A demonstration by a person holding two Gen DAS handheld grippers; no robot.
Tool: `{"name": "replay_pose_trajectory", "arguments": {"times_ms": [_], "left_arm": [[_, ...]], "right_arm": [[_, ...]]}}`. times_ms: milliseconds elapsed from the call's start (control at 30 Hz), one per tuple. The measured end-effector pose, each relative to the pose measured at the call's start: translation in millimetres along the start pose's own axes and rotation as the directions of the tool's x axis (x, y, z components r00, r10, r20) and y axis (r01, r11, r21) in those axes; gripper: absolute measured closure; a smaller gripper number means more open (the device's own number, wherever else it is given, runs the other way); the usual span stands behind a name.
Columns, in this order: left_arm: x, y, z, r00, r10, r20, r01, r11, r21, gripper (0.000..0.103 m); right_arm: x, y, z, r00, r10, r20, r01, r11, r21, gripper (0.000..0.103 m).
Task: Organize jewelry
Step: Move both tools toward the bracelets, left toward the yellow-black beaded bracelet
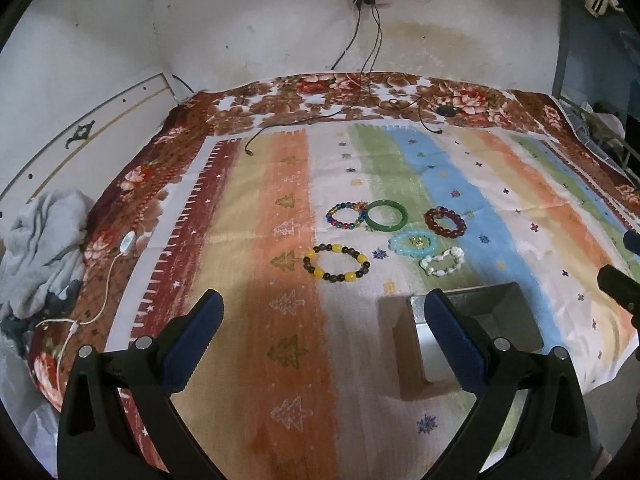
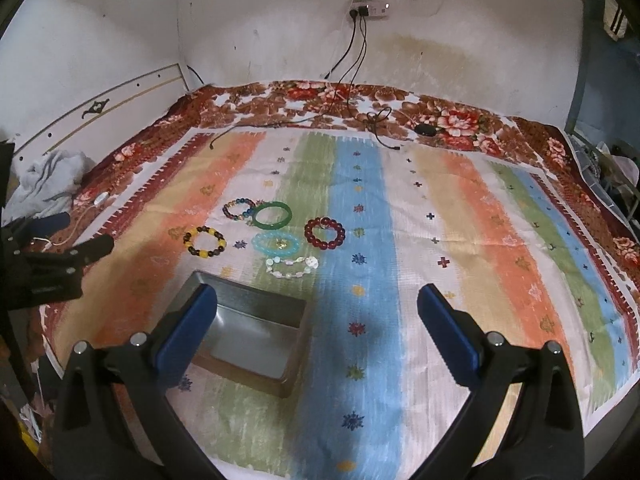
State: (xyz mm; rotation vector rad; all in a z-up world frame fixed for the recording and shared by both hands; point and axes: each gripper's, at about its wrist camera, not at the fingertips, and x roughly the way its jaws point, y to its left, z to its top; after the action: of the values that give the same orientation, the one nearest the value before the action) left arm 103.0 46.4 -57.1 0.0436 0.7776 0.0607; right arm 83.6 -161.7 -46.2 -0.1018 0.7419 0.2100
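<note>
Six bracelets on striped cloth [image 2: 460, 208], clustered just beyond tin [image 2: 256, 328], so short carry. Left to right: yellow-dark beaded [image 2: 204, 242], multicolor beaded [image 2: 239, 209], green bangle [image 2: 273, 216], aqua beaded [image 2: 277, 243], pearly white [image 2: 292, 266], dark red beaded [image 2: 325, 233]. Tin open, nothing inside, nearest grippers. Left gripper [image 1: 323, 312] spread wide, holds nothing, hovers short of the cluster. Right gripper [image 2: 317, 306] same, tin by its left finger. Likely first pick not yet begun.

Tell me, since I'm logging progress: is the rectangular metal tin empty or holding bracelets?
Empty. The rectangular metal tin shows only bare grey floor, lid off; all six bracelets, like the green bangle, lie on the striped cloth beyond it.
</note>
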Motion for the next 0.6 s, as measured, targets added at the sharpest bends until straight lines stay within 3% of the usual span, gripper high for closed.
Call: {"name": "replay_pose_trajectory", "arguments": {"times_ms": [400, 600], "left_arm": [[41, -5, 15, 0.998, 0.006, -0.055, -0.004, 0.999, 0.041, 0.005], [65, 3, 19, 0.995, 0.045, -0.092, -0.042, 0.999, 0.027, 0.005]], "right_arm": [[47, -13, 15, 0.996, 0.023, -0.091, -0.024, 1.000, -0.003, 0.005], [78, -21, 26, 0.982, 0.089, -0.166, -0.082, 0.995, 0.049, 0.005]]}}
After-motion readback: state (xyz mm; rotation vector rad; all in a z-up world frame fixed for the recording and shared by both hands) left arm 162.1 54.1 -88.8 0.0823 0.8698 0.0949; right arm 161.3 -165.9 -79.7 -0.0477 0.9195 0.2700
